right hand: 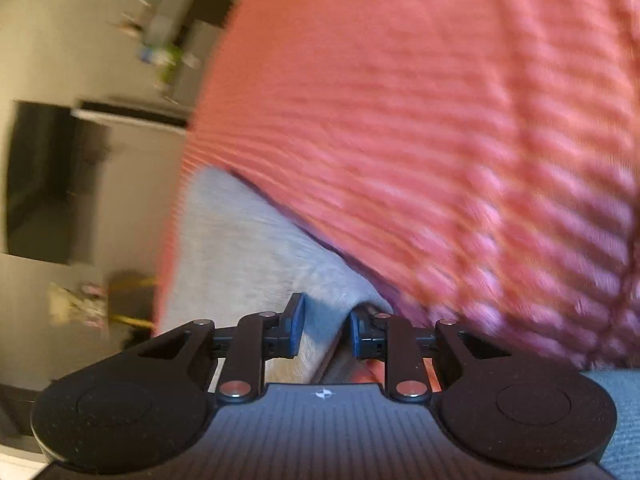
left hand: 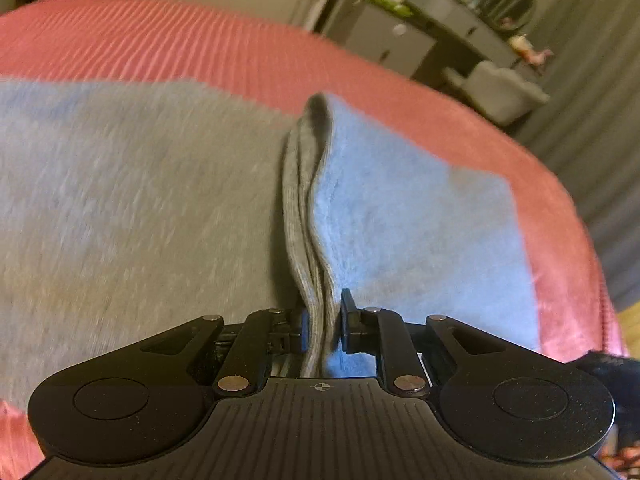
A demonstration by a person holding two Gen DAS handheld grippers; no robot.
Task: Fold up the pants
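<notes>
Left tongs (left hand: pixel 324 326) pinch a raised fold of the gray pants (left hand: pixel 140 200) on the pink bed (left hand: pixel 200 40). Right tongs (right hand: pixel 326 330), at the pants' six o'clock corner, are narrow around cloth; grip unclear.

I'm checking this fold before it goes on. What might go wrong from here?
1. The left gripper pinches only the ribbed edge of the grey pants; several layers are stacked there, so one may slip out.
2. The right gripper has pants fabric between its fingers, yet gaps show beside both pads, so its hold may be weak.
3. The pants may drag on the pink blanket and bunch.
</notes>
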